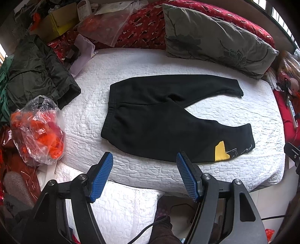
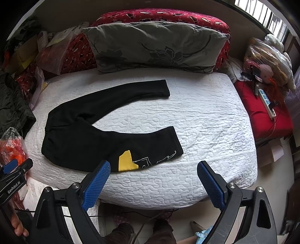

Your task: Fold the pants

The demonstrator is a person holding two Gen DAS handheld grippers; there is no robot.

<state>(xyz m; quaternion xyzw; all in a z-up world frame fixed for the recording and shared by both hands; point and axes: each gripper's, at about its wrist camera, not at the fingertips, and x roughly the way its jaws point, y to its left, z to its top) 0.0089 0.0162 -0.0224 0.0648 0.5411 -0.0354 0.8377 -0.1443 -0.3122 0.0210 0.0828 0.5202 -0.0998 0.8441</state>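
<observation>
Red side table [image 2: 262,112] only from right wrist

We see the pants [image 2: 90,131] lying flat on the bed [image 2: 206,120], waistband to the left, legs spread rightward. Behind them a pillow [image 2: 155,47] leans on a cushion [image 2: 168,16]. A jacket [image 1: 37,73] and bag [image 1: 37,131] lie left.

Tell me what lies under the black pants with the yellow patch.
The black pants with the yellow patch lie flat on the white quilted bedspread, legs spread apart. The quilt shows all around them; whatever is directly beneath the fabric is covered.
</observation>
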